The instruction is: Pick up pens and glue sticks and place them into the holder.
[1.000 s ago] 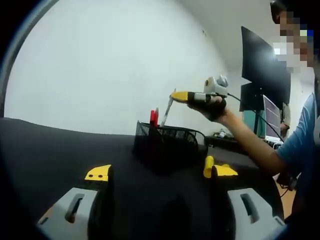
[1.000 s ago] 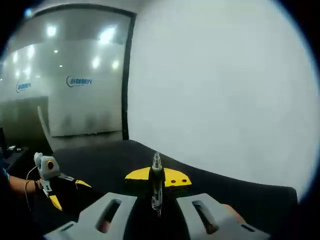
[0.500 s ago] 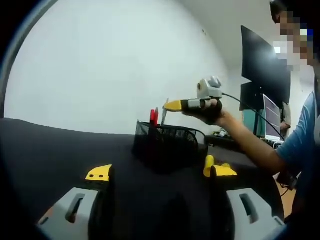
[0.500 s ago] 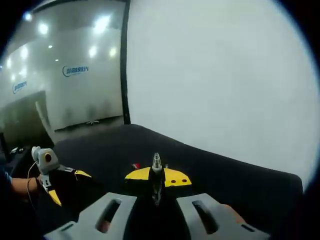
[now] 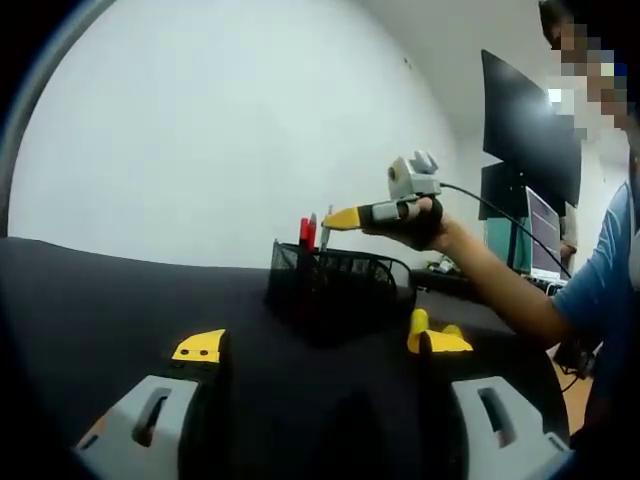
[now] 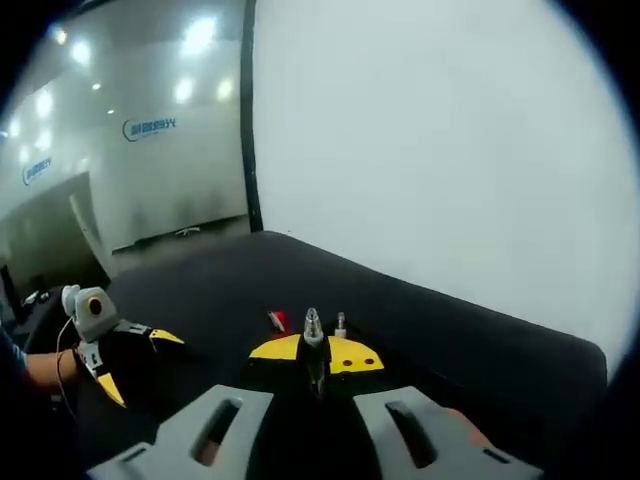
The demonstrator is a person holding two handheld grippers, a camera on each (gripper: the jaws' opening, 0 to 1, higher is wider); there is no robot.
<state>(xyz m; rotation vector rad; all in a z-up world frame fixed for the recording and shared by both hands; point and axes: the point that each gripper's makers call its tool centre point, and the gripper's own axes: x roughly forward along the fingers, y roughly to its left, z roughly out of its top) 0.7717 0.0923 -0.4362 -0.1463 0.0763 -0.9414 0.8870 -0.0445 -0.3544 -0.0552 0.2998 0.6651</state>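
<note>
A black mesh holder [image 5: 336, 286] stands on the black table [image 5: 90, 300], ahead of my left gripper [image 5: 318, 345], whose yellow-tipped jaws are wide apart with nothing between them. Red pens [image 5: 307, 233] stick up from the holder's left end. A hand brings my right gripper [image 5: 341, 217] over the holder, shut on a grey pen [image 5: 325, 231] whose lower end dips behind the rim. In the right gripper view that pen [image 6: 313, 327] stands between the closed yellow tips of my right gripper [image 6: 315, 352], beside a red pen end [image 6: 275, 321] and a silvery pen end [image 6: 341, 323]. My left gripper [image 6: 135, 365] is at the lower left.
A white wall [image 5: 220, 130] runs behind the table. Dark monitors [image 5: 528, 130] and a lit screen [image 5: 543, 232] stand at the right, near a person's blue sleeve [image 5: 600, 290]. A glass-walled room [image 6: 130, 170] lies beyond the table's far edge.
My right gripper has come down and leftward with the grey pen, lowering it toward the holder beside the red pens. The left gripper has stayed still and open.
</note>
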